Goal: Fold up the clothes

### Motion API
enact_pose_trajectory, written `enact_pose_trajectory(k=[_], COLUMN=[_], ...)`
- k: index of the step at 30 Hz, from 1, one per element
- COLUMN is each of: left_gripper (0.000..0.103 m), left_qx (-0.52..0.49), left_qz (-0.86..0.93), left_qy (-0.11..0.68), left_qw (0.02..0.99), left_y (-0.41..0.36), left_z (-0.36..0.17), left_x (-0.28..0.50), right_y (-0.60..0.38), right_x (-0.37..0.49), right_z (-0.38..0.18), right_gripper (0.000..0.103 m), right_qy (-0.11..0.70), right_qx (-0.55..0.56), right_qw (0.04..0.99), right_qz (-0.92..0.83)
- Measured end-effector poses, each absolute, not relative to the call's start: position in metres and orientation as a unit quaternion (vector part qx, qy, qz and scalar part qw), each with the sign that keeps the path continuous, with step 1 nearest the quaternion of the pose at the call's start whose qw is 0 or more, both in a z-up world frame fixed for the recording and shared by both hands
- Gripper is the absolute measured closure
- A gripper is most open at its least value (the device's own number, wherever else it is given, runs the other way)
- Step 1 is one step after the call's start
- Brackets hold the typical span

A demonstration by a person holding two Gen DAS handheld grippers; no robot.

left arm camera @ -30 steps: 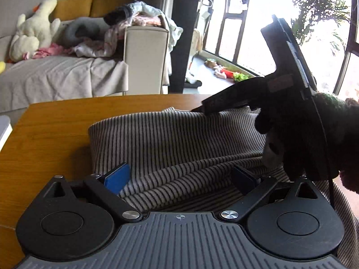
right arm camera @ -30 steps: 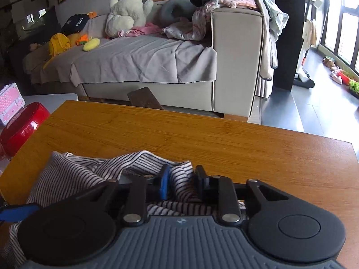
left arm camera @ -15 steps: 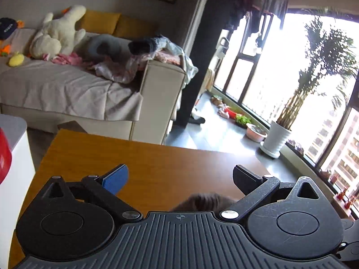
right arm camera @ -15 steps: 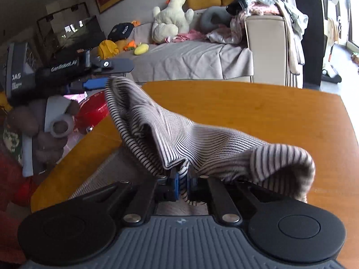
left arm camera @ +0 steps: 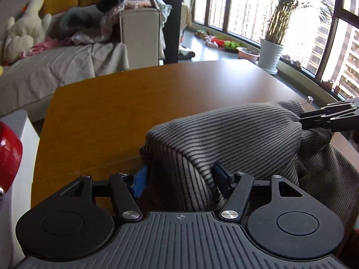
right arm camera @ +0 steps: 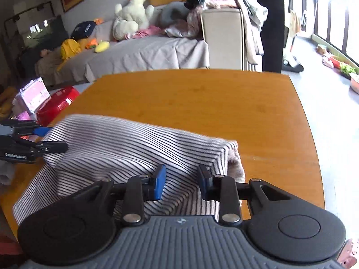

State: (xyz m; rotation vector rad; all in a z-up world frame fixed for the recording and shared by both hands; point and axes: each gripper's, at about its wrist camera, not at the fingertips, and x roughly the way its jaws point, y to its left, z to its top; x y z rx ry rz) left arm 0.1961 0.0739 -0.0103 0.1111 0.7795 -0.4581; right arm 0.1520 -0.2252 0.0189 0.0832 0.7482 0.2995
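Note:
A grey-and-white striped garment (left arm camera: 235, 134) lies folded in a thick bundle on the wooden table (left arm camera: 107, 116). My left gripper (left arm camera: 180, 179) straddles the fold's near left corner and its jaws are closing. The cloth bulges between the blue pad (left arm camera: 140, 182) and the dark pad (left arm camera: 221, 174), with no firm pinch visible. In the right wrist view the garment (right arm camera: 125, 143) spreads under my right gripper (right arm camera: 181, 183). Its jaws are opening and its pads stand apart over the cloth, gripping nothing. Each gripper shows in the other view: left gripper (right arm camera: 57, 139), right gripper (left arm camera: 301, 117).
A red container (right arm camera: 57, 105) and a pink box (right arm camera: 33, 95) sit just off the table's left edge. Behind stands a sofa (right arm camera: 145, 53) with plush toys and piled clothes. A potted plant (left arm camera: 270, 55) stands by the windows. Bare table (right arm camera: 202, 103) stretches beyond the garment.
The right gripper carried a fold of the garment across, laid it down and parted its jaws. The left gripper swung back to the cloth and its jaws have narrowed around the fold.

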Motion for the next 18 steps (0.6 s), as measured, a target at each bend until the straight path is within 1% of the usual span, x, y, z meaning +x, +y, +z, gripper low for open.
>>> enact_pose_trajectory(k=[1,2,3,4,5,6,7,10,13,15,16,17,18], left_gripper=[0.033,0.034,0.033,0.031,0.025,0.022,0.02,0.02,0.023,0.026,0.031,0.035,0.037], left_qx=[0.032,0.01,-0.012,-0.044,-0.074,-0.097,-0.11,-0.109,-0.116,-0.117,-0.114,-0.115,-0.109], left_qz=[-0.221,-0.221,-0.221,-0.226,-0.232,-0.236,-0.239,-0.241,-0.254,-0.257,-0.256,-0.253,-0.246], left_qy=[0.383,0.39,0.397,0.401,0.403,0.403,0.403,0.423,0.453,0.447,0.442,0.44,0.433], left_qw=[0.896,0.894,0.891,0.886,0.882,0.879,0.877,0.866,0.847,0.849,0.852,0.854,0.86], left_y=[0.082,0.089,0.097,0.104,0.109,0.111,0.109,0.092,0.078,0.075,0.075,0.074,0.072], left_z=[-0.007,-0.004,0.0,0.005,0.009,0.012,0.013,0.001,-0.017,-0.022,-0.022,-0.022,-0.019], left_x=[0.195,0.194,0.193,0.195,0.198,0.203,0.208,0.227,0.243,0.252,0.258,0.267,0.279], right_y=[-0.228,-0.23,-0.232,-0.237,-0.243,-0.247,-0.251,-0.252,-0.241,-0.234,-0.232,-0.229,-0.227], right_x=[0.148,0.144,0.139,0.134,0.13,0.13,0.13,0.139,0.152,0.169,0.18,0.192,0.203], right_z=[0.017,0.022,0.028,0.035,0.039,0.04,0.041,0.029,0.011,0.003,0.001,-0.001,-0.003], right_gripper=[0.074,0.071,0.062,0.053,0.036,0.029,0.029,0.029,0.029,0.034,0.037,0.052,0.059], right_qy=[0.364,0.358,0.35,0.341,0.336,0.337,0.338,0.355,0.374,0.375,0.373,0.371,0.369], right_qx=[0.041,0.042,0.043,0.047,0.055,0.066,0.076,0.106,0.118,0.118,0.119,0.12,0.121], right_qw=[0.92,0.924,0.928,0.932,0.934,0.933,0.932,0.922,0.909,0.908,0.909,0.909,0.91], right_qz=[0.139,0.129,0.119,0.111,0.107,0.108,0.11,0.117,0.138,0.144,0.145,0.147,0.149])
